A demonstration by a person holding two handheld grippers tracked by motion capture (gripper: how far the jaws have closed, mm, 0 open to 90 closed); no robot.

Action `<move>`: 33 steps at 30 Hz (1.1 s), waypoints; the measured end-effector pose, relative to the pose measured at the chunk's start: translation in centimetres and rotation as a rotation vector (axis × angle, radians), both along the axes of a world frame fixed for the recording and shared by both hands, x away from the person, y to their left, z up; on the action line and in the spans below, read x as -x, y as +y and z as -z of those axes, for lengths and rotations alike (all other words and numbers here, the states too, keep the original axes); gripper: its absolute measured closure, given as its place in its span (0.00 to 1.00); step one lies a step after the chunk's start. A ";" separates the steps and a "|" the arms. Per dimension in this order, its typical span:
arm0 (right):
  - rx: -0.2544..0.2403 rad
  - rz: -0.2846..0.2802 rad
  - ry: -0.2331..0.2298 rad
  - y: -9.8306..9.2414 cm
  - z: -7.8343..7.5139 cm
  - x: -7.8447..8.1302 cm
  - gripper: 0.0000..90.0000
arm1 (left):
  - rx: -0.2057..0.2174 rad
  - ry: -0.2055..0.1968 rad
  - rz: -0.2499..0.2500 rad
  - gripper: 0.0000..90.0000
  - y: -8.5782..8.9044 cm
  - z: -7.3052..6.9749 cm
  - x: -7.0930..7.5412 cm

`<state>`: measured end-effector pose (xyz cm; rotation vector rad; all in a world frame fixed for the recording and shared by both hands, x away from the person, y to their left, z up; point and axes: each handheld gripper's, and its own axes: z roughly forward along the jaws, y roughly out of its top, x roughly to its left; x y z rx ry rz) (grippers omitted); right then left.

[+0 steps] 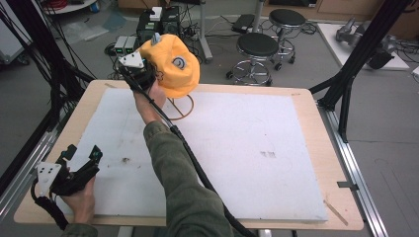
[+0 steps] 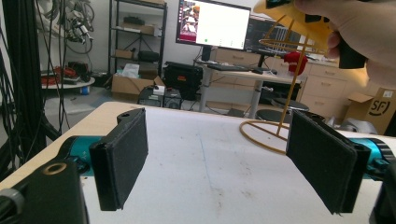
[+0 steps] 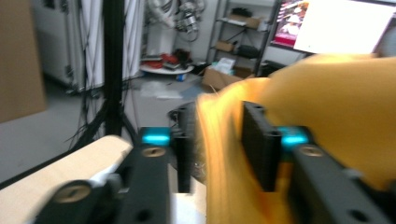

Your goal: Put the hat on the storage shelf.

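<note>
An orange cap (image 1: pixel 173 64) with a round badge hangs over a thin wire stand, whose base ring (image 1: pixel 180 106) rests at the far edge of the white board. My right gripper (image 1: pixel 150 74) holds the cap's left side from the side. In the right gripper view, blurred orange fabric (image 3: pixel 219 140) runs between the jaws of the right gripper (image 3: pixel 222 154). My left gripper (image 1: pixel 84 153) rests open at the near left corner of the table. In the left gripper view, its jaws (image 2: pixel 222 163) stand wide apart with nothing between them, facing the wire stand (image 2: pixel 266 130) and the cap (image 2: pixel 289 14).
A white board (image 1: pixel 247 148) covers most of the wooden table (image 1: pixel 316 128). Two black stools (image 1: pixel 257 47) stand on the floor beyond the far edge. Black frame posts (image 1: pixel 346 84) rise at the right, and cables hang at the left (image 1: pixel 54 64).
</note>
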<state>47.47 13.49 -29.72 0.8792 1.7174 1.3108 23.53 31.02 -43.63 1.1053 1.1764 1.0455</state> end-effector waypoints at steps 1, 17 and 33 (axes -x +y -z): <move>-0.001 -0.005 0.011 0.0 0.0 0.0 0.61 | 0.000 0.000 0.001 0.23 0.0 0.0 0.0; -0.039 -0.022 -0.022 -0.4 -1.4 1.1 0.30 | 0.002 -0.002 -0.001 0.24 0.1 0.0 0.1; -0.070 -0.028 -0.051 -2.0 -3.1 2.3 0.13 | 0.003 -0.005 -0.002 0.24 0.0 0.0 0.1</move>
